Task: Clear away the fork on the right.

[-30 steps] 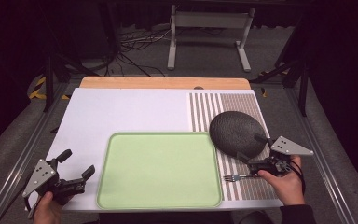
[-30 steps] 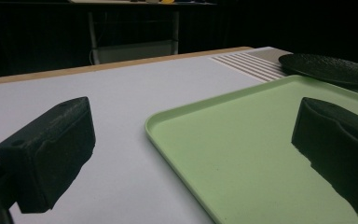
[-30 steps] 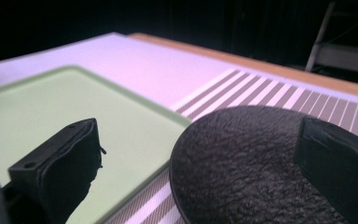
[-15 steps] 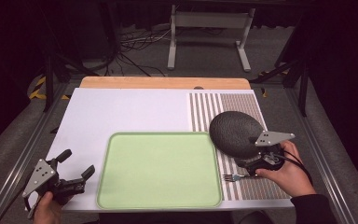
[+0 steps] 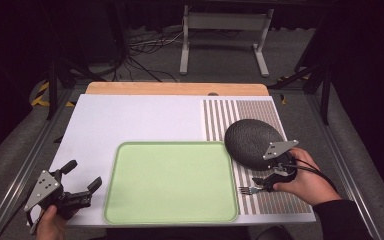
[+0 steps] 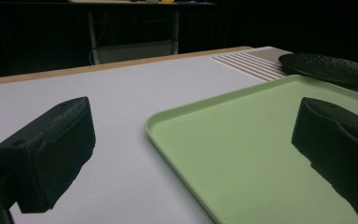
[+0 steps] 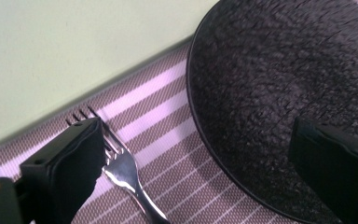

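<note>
**Dark room, white table, fork beside the green tray**

Dark room behind, with white table top [image 5: 130,120] in front. Green tray [image 5: 170,182] as landmark, lying empty near the front edge. Just right of tray, on striped mat [image 5: 250,112]: metal fork [image 7: 126,175], tines toward the tray. Behind the fork, right of tray: dark rough plate [image 5: 252,141].

Right gripper [image 5: 270,181] low over the fork, jaws spread, one by the tines, other over the plate. Left gripper [image 5: 80,182] left of tray, also spread, holding nothing.

Fork probably light, stiff, smooth and slippery; lying flat, so hard to pinch. Best taken across the narrow neck or handle.
</note>
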`<state>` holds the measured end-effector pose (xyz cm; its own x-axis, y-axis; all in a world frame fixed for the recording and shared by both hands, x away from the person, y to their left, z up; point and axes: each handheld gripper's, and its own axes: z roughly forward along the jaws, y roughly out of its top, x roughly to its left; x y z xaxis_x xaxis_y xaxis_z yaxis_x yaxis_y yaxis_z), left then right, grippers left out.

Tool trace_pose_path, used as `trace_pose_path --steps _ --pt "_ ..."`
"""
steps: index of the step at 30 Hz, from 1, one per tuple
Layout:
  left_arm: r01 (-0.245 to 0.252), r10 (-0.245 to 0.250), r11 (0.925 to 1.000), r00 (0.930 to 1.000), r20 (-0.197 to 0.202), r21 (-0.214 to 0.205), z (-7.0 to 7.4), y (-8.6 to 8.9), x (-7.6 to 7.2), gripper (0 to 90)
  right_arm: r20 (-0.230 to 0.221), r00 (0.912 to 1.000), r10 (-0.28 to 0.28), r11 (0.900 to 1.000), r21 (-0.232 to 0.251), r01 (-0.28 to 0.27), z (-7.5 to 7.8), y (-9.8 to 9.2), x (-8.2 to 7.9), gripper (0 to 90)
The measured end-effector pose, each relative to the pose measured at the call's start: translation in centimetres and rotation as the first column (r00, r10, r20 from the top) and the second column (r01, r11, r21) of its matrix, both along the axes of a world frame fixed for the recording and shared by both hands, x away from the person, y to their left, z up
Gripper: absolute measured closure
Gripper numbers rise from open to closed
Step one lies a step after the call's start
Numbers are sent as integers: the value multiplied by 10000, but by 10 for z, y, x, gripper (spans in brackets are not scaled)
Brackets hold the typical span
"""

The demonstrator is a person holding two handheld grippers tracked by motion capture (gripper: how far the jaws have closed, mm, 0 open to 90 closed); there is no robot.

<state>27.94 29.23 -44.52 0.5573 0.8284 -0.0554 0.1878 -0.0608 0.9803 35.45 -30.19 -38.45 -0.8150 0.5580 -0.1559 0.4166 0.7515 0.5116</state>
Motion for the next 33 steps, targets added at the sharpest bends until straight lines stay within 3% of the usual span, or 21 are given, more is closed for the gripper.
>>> trace_pose_path --steps 4,7,17,26,33 --pt "-4 4 10000 10000 -9 1 0 0 0 2 -382 9986 357 9975 -604 -380 -3 3 1 47" --pt "-4 4 10000 10000 -7 -1 0 0 0 1 -537 9977 418 9957 -801 -460 -4 4 1 54" --pt "-19 19 10000 10000 10 -8 0 0 0 1 -1407 9860 894 9760 -1852 -1149 -11 8 2 76" --pt "-21 21 10000 10000 16 -7 0 0 0 1 -2274 9682 1043 9551 -2485 -1612 -21 10 1 108" --pt "-15 15 10000 10000 30 0 0 0 0 1 -3173 9420 1091 9317 -2977 -2082 -28 13 -1 171"
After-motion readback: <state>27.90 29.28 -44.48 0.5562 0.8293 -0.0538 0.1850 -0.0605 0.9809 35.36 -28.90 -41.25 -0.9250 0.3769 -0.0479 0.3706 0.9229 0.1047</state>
